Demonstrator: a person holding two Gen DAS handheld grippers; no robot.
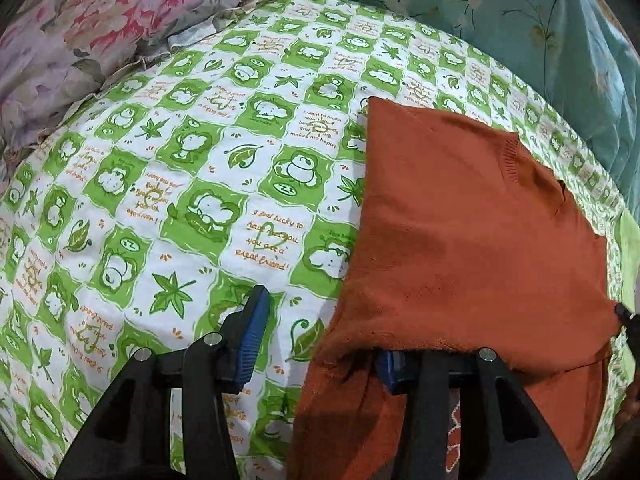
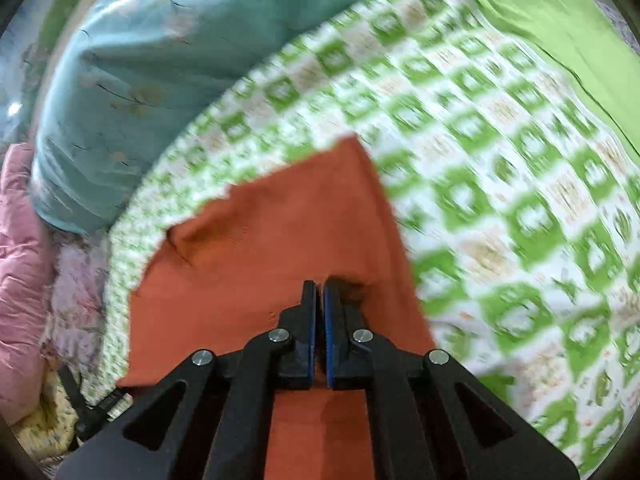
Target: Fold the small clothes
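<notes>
Right now my R gripper (image 2: 320, 292) is pinched fully narrow, jaws together over the orange knit top (image 1: 472, 232); can't tell if any cloth is caught between the pads, prob just a thin layer at most. L gripper (image 1: 320, 344) sits about half wide; its right finger is tucked under the top's near-left edge at 6 o'clock in the left wrist view, left finger (image 1: 252, 332) bare over the green-check sheet (image 1: 180, 200), so nothing is clamped yet. Top lies partly folded on the sheet, at 3–4 o'clock in the left view, w/ a teal quilt (image 1: 540, 32) behind at 1 o'clock and a floral pillow (image 1: 80, 40) at 10.

To do this step well, I reckon: close L on the edge only, not the sheet; lift both sides level, carry the fold over slow, keep edges lined up.

Containers: none in view, nothing to report inside any.
</notes>
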